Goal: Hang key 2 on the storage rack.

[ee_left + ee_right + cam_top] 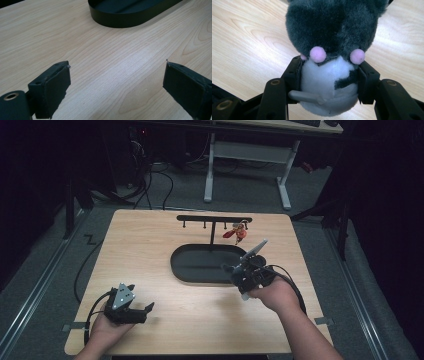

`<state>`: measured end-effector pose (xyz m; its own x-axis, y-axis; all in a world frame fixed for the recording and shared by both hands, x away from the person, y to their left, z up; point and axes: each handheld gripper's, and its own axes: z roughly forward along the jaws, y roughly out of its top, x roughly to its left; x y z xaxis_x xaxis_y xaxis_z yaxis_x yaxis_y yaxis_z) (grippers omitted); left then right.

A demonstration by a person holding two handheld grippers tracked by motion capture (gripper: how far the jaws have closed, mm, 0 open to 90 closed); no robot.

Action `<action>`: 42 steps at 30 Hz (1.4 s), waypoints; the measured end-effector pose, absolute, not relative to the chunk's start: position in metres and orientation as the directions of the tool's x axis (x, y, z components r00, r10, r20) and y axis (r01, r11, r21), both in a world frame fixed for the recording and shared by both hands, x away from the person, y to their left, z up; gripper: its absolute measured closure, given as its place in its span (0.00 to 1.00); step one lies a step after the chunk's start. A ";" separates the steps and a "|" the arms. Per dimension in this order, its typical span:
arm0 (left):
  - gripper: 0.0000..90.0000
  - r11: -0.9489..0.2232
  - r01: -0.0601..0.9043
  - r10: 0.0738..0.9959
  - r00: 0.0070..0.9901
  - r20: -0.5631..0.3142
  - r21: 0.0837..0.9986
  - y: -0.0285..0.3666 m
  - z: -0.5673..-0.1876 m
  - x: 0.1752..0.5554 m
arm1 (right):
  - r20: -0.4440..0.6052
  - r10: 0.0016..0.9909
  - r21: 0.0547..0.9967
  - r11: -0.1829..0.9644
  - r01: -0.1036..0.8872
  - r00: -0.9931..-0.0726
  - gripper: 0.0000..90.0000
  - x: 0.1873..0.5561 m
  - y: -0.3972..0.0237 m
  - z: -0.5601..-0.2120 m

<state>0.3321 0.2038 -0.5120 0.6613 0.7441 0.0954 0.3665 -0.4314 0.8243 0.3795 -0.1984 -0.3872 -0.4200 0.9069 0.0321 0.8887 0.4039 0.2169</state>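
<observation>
From above: right gripper [239, 270] raised over the near right edge of the black oval tray [187, 270], jaws pinching a dark plush toy [248, 270], hard to make out from here. Left gripper [139, 312] low at the near left of the wooden table [145, 245], jaws spread, nothing between them. One tray, one black T-shaped rack [214, 219] at its far side, one small red and orange figure [237, 233] hanging from the rack's right end.

Along the left gripper: two black pads [53, 90] wide apart over bare wood, touching nothing; tray wall [117, 21] farther off.

Along the right gripper: jaws partly closed, pressed against both sides of the toy's white belly [325, 82]; dark grey head above, two pink pompoms [318, 54], one grey stalk [304, 97] sticking out low on the left.
</observation>
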 end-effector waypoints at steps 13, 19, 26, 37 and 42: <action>0.10 -0.412 0.388 0.768 0.635 0.085 0.825 0.220 -0.512 0.328 | 0.048 0.907 0.216 0.399 0.891 -0.418 0.53 0.409 -0.195 -0.356; 0.10 -0.403 0.393 0.774 0.628 0.079 0.827 0.222 -0.513 0.328 | 0.041 0.912 0.225 0.390 0.893 -0.408 0.53 0.424 -0.193 -0.341; 0.10 -0.400 0.393 0.773 0.631 0.074 0.828 0.222 -0.513 0.329 | 0.024 0.912 0.244 0.393 0.887 -0.410 0.53 0.436 -0.184 -0.322; 0.10 -0.403 0.393 0.765 0.640 0.069 0.827 0.221 -0.512 0.330 | 0.016 0.920 0.285 0.371 0.884 -0.391 0.53 0.456 -0.176 -0.309; 0.10 -0.401 0.391 0.766 0.639 0.069 0.828 0.221 -0.512 0.330 | -0.016 0.929 0.294 0.359 0.886 -0.371 0.53 0.464 -0.176 -0.306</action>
<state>0.3296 0.2213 -0.5123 0.6387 0.7663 0.0693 0.3915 -0.4012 0.8281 0.4636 -0.1756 -0.3065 -0.3706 0.9287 -0.0159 0.8859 0.3586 0.2942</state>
